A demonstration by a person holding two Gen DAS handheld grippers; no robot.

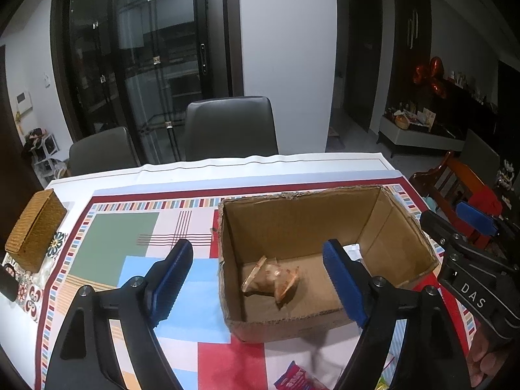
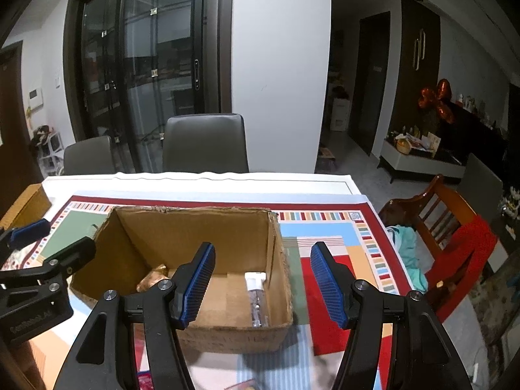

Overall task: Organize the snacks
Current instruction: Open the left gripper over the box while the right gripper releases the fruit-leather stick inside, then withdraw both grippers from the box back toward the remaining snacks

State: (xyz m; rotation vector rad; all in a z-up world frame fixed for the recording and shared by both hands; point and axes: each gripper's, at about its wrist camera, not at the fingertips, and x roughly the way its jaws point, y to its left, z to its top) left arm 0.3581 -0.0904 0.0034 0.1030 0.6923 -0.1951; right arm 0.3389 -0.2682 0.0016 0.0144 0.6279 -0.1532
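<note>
Both tongs gaping empty, left tongs (image 1: pixel 256 281) view shows snack bag (image 1: pixel 271 281), right tongs (image 2: pixel 263 287) view perhaps a tube (image 2: pixel 256 299)

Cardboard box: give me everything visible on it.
The box is plain brown corrugated cardboard, open-topped, with ragged rims where the flaps look torn off. It sits upright on the patterned tablecloth. Inside lie a crinkled clear packet of brownish snacks on the floor and a slim clear packet with a white top by the right wall. Neither gripper touches it.
</note>
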